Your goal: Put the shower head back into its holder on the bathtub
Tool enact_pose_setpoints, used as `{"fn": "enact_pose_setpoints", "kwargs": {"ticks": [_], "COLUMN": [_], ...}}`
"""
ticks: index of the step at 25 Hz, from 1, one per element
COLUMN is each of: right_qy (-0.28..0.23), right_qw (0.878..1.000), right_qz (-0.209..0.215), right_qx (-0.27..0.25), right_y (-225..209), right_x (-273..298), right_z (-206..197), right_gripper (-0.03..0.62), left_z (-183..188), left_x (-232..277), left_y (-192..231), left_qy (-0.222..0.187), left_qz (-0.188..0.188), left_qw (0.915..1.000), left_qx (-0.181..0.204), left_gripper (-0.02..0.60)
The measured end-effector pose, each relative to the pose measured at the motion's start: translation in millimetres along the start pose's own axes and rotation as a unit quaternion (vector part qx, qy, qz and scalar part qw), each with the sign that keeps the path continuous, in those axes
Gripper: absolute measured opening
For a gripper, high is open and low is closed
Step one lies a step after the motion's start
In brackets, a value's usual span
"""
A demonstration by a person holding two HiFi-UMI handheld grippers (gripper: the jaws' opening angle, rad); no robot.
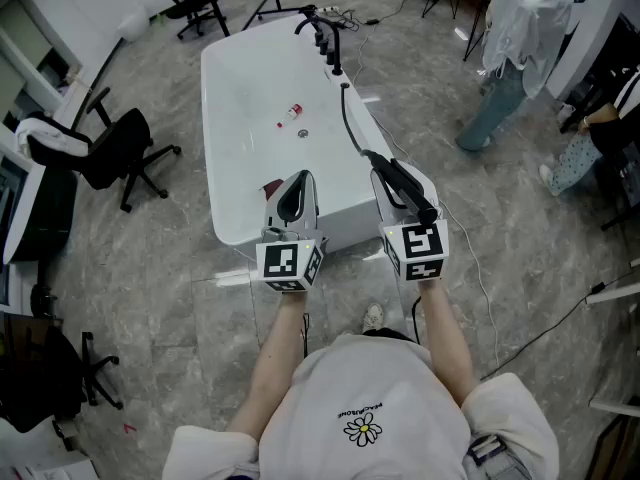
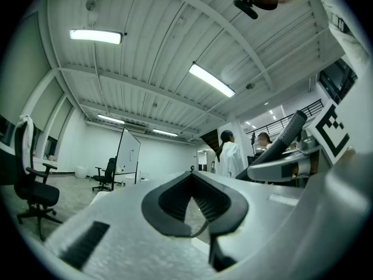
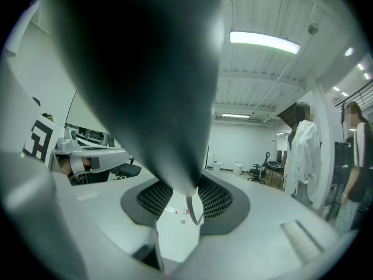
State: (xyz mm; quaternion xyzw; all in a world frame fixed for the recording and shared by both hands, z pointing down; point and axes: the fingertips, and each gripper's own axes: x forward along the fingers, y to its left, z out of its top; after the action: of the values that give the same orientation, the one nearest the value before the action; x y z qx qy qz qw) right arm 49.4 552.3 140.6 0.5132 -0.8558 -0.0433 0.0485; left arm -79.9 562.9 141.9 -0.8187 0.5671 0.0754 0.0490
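White shirt (image 1: 365, 398) filled the bottom of the head view; print above its daisy emblem (image 1: 363, 429) was too small to read. Both grippers' cubes bore black square markers, no words. Over the near end of the bathtub (image 1: 215, 98) the left gripper (image 1: 298, 180) hung with jaws pressed together on nothing. The right gripper (image 1: 383, 176) pinched the black shower head (image 1: 408, 188) above the tub's near right corner, its hose (image 1: 347, 118) running to the faucet (image 1: 325, 38) at the far end. In the right gripper view the shower head blocked most of the scene. A small red-and-white item (image 1: 291, 113) lay near the drain (image 1: 303, 133). An office chair (image 1: 120, 158) stood left, and a person in a white coat (image 1: 520, 28) far right.
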Motion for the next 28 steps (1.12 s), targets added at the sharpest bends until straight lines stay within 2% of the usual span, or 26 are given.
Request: {"fn": "enact_pose_setpoints", "kwargs": {"ticks": [4, 10, 16, 21, 28], "right_qy": [-0.011, -0.024, -0.018, 0.003, -0.007], "right_qw": [1.0, 0.999, 1.0, 1.0, 0.999], "right_qz": [-0.003, 0.005, 0.012, 0.011, 0.018], "right_qx": [-0.005, -0.021, -0.017, -0.007, -0.036], "right_y": [-2.0, -42.1, -46.0, -84.5, -100.8], "right_x": [-3.2, 15.4, 22.3, 48.1, 123.4], "right_z": [3.7, 22.7, 0.1, -18.4, -10.5], "right_gripper": [0.137, 0.137, 0.137, 0.137, 0.137], "left_z": [-9.0, -14.9, -30.9, -42.7, -89.3], "left_x": [-0.3, 50.9, 64.3, 95.8, 140.0], "left_y": [-2.7, -17.9, -27.3, -38.9, 5.0], "left_qy": [0.004, 0.01, 0.012, 0.024, 0.052], "left_qz": [-0.002, -0.004, -0.018, -0.02, -0.018], "left_qw": [1.0, 0.9999, 0.9998, 0.9995, 0.9984], "left_qx": [-0.001, -0.005, -0.004, 0.0, -0.01], "left_gripper": [0.0, 0.0, 0.0, 0.0, 0.0]}}
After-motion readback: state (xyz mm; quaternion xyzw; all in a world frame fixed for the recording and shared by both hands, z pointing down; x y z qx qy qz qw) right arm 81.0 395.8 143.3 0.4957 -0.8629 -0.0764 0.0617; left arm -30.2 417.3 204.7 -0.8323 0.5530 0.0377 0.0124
